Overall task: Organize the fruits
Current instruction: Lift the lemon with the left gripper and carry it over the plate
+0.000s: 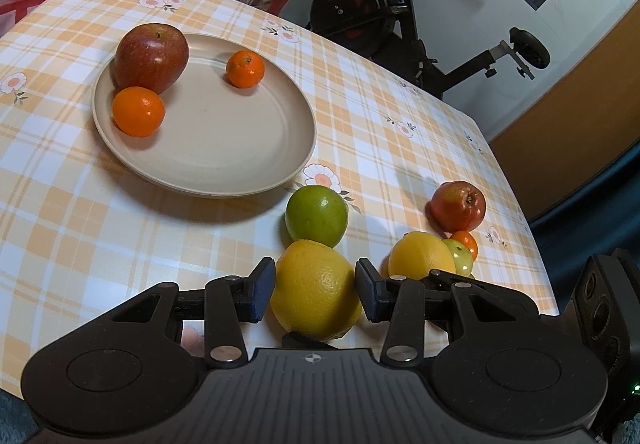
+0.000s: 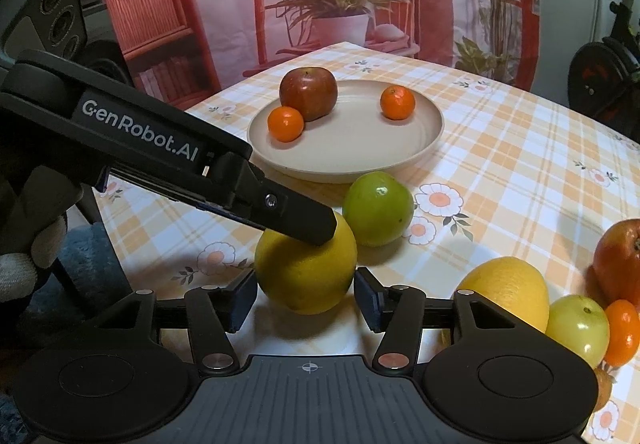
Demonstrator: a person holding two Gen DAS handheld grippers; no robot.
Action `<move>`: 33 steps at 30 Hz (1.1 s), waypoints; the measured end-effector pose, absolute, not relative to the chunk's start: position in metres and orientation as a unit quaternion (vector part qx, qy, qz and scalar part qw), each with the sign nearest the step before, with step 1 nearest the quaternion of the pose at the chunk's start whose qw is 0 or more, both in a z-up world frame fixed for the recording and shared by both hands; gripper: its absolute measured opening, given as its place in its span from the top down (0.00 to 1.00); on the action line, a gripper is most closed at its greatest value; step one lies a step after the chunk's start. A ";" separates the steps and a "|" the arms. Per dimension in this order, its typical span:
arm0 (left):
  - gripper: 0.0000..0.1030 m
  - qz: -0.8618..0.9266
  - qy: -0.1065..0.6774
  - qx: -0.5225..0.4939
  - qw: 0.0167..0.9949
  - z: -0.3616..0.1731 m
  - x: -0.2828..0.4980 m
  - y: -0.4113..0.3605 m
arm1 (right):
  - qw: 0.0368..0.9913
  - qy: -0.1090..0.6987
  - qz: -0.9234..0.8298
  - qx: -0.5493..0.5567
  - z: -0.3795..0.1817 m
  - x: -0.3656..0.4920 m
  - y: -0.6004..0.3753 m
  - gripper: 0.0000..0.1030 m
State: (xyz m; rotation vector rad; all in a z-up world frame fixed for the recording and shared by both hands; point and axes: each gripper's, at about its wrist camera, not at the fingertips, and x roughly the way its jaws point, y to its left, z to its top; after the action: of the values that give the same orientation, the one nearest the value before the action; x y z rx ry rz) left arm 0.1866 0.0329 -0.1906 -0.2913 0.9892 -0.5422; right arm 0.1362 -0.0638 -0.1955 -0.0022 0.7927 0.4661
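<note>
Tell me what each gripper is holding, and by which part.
The left gripper straddles the yellow orange at its widest sides, pads touching or nearly so; a firm grip cannot be told. The right gripper is open and holds nothing.
</note>
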 end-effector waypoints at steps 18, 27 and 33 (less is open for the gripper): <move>0.55 -0.261 0.432 -0.155 0.850 -0.162 0.191 0.040 | 0.910 0.345 0.227 -0.013 -0.166 0.143 -0.067 0.52; 0.55 -0.259 0.386 -0.140 0.874 -0.115 0.217 0.041 | 0.923 0.308 0.231 -0.025 -0.129 0.177 -0.066 0.52; 0.55 -0.258 0.371 -0.130 0.882 -0.094 0.251 0.047 | 0.927 0.289 0.236 -0.034 -0.106 0.220 -0.062 0.52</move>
State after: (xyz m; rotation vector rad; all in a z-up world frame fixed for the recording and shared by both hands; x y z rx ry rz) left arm 0.2508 0.0470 -0.0935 -0.2704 0.7735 -0.5379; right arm 0.2197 -0.0618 -0.1060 -0.0692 0.5925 0.4844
